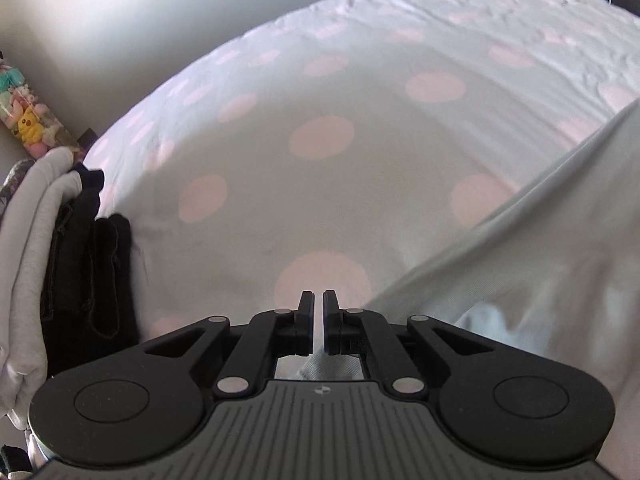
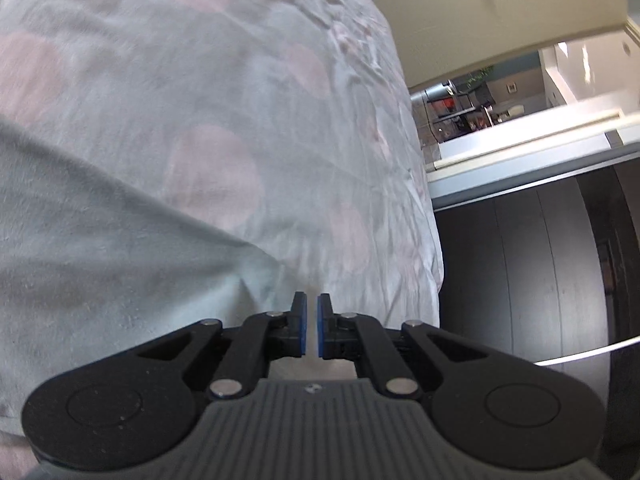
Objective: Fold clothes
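Note:
A pale grey-green garment [image 1: 520,260] hangs taut over the bed, filling the lower right of the left wrist view. My left gripper [image 1: 318,312] is shut on its edge, with cloth showing behind the fingers. In the right wrist view the same garment [image 2: 100,240] fills the lower left, and its edge runs down into my right gripper [image 2: 312,320], which is shut on it between blue pads. Under the garment lies a pale bedsheet with pink dots [image 1: 320,136] [image 2: 216,168].
A stack of folded clothes sits at the bed's left edge, light grey pieces [image 1: 28,240] beside black ones [image 1: 88,272]. Plush toys [image 1: 28,120] stand by the wall. Right of the bed's edge are dark floor [image 2: 520,260] and a white ledge [image 2: 520,148].

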The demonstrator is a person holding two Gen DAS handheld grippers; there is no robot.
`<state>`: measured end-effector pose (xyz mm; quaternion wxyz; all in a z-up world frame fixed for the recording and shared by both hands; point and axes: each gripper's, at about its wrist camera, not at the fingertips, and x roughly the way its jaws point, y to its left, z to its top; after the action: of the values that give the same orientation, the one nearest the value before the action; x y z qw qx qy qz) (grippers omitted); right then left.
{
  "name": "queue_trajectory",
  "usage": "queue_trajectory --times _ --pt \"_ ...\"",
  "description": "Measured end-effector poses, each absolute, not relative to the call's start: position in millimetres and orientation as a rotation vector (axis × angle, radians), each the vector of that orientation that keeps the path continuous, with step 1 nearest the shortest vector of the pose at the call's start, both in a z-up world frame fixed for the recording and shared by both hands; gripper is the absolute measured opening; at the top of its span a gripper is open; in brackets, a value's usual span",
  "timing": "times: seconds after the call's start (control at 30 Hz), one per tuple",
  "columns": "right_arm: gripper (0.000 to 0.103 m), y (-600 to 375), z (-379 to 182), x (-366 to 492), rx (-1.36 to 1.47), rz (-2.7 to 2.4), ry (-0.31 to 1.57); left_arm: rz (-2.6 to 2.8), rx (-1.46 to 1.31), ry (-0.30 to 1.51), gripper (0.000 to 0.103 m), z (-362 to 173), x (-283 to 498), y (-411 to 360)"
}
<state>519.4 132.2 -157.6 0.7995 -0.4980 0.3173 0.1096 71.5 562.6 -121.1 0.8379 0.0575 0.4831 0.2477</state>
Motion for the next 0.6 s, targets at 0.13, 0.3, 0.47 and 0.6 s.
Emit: queue_trajectory --times 0.13,0.3,0.47,0.6 --pt "0.004 115.8 -142.2 517.1 -0.958 0.223 0.687 0.505 0.086 0.961 0.011 -102.0 67.8 538.4" --pt "0.005 74.6 -111.0 504.7 -0.678 0.279 0.741 0.487 -0.002 0.909 0.018 -96.7 49.8 501.6" --pt "0.010 24.4 -91.9 497.7 -0.264 0.328 0.808 0.515 -0.086 0.881 0.020 -115.8 19.4 471.5" --pt "0.013 0.0 -101.6 496.3 -0.103 0.297 0.867 0.556 -0.126 0.883 0.020 -136.5 -5.0 458.1"
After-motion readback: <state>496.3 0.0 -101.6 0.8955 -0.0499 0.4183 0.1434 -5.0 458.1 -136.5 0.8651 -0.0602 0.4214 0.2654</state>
